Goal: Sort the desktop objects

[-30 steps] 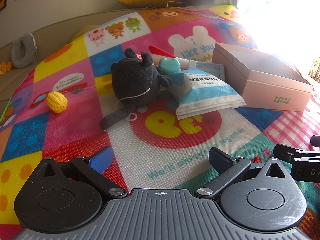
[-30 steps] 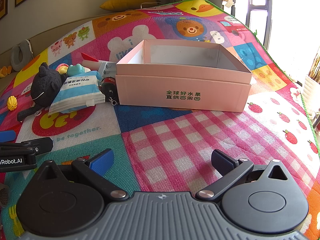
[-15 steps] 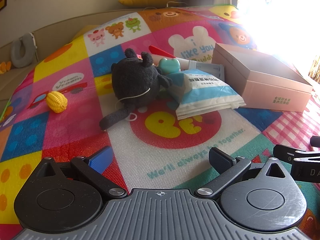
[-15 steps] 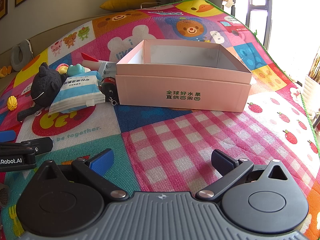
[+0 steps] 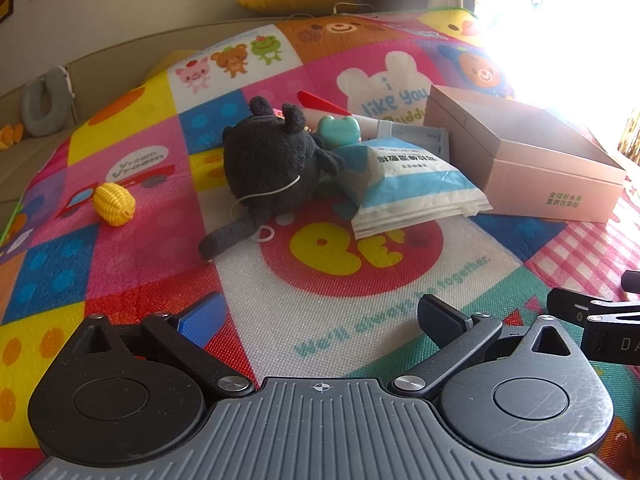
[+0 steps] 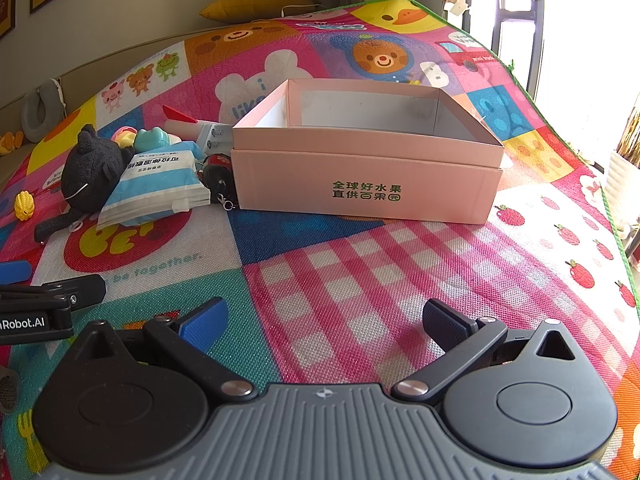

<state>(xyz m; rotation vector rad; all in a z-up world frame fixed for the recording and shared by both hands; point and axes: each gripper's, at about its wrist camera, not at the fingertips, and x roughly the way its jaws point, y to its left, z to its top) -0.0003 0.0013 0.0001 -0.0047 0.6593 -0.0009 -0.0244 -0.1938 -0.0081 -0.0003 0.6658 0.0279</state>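
Note:
A black plush toy (image 5: 272, 160) (image 6: 94, 172) lies on the colourful play mat, with a blue-and-white packet (image 5: 408, 180) (image 6: 156, 180) leaning against its right side. Behind them sit a teal frog-shaped item (image 5: 340, 130) (image 6: 150, 138), a red-tipped tube (image 5: 320, 102) and a small grey-white box (image 5: 412, 134). A yellow corn-shaped toy (image 5: 114, 202) (image 6: 23, 205) rests apart at the left. An open pink cardboard box (image 5: 520, 156) (image 6: 368, 184) stands to the right, nothing visible inside. My left gripper (image 5: 320, 316) and right gripper (image 6: 324, 318) both hover open and hold nothing, well short of the objects.
A dark round item with a keyring clasp (image 6: 218, 178) lies against the pink box's left wall. A yellow cushion (image 6: 260, 4) and a grey neck pillow (image 5: 42, 102) sit beyond the mat. Bright windows glare at the right. The checked mat area (image 6: 360, 280) lies before the box.

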